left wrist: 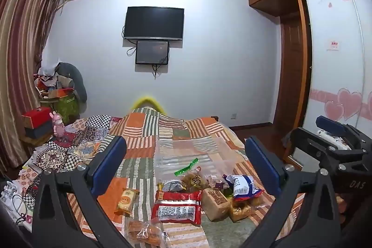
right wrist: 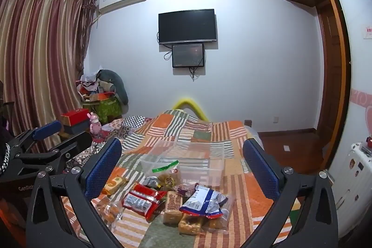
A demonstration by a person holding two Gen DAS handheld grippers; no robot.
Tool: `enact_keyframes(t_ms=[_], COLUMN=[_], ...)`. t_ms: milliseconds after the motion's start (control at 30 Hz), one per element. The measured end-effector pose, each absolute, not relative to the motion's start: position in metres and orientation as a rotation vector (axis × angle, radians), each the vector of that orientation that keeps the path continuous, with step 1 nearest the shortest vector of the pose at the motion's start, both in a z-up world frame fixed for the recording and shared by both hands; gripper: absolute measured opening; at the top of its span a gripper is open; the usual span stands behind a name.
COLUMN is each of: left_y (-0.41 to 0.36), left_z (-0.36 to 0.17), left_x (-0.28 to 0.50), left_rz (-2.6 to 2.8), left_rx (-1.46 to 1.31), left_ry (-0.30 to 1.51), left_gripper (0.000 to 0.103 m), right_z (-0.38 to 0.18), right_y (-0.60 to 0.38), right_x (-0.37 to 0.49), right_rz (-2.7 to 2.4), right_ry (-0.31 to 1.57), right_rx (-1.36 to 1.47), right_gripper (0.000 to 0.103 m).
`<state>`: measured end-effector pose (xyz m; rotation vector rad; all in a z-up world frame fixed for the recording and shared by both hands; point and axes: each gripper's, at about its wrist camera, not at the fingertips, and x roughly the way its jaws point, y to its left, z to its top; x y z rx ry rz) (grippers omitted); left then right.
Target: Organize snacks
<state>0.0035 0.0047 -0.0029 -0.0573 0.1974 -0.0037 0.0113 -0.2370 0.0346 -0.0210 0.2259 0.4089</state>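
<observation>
A pile of snacks lies on the patchwork bed: a red packet [left wrist: 177, 208] [right wrist: 142, 199], a blue-and-white bag [left wrist: 244, 185] [right wrist: 203, 201], tan bread loaves [left wrist: 215, 202] [right wrist: 173, 207], an orange cake pack [left wrist: 126, 200] [right wrist: 113, 184] and a clear pastry bag [left wrist: 146, 233] [right wrist: 109, 208]. A clear plastic container [left wrist: 186, 158] [right wrist: 183, 160] sits just behind the pile. My left gripper [left wrist: 186, 166] is open and empty above the pile. My right gripper [right wrist: 182, 170] is open and empty, held to the right of the left one.
The quilted bed [left wrist: 162, 131] [right wrist: 209, 131] reaches to the far wall with a TV [left wrist: 154, 23]. Boxes and a pink toy [left wrist: 58, 123] sit at the left by the curtain [right wrist: 34, 62]. A wardrobe [left wrist: 337, 50] and a white suitcase [right wrist: 351, 178] stand right.
</observation>
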Motion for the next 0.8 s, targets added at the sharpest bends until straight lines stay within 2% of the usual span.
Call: enact_keyframes(t_ms=[800], left_y=[-0.001], left_z=[-0.004], left_x=[0.002], left_rz=[0.008], left_rx=[-0.057], left_ry=[0.193], left_gripper=[0.103], right_z=[0.026], right_y=[-0.236], right_x=[0.012], right_rz=[0.383], right_ry=[0.209], right_rx=[-0.024], right_gripper=[0.103])
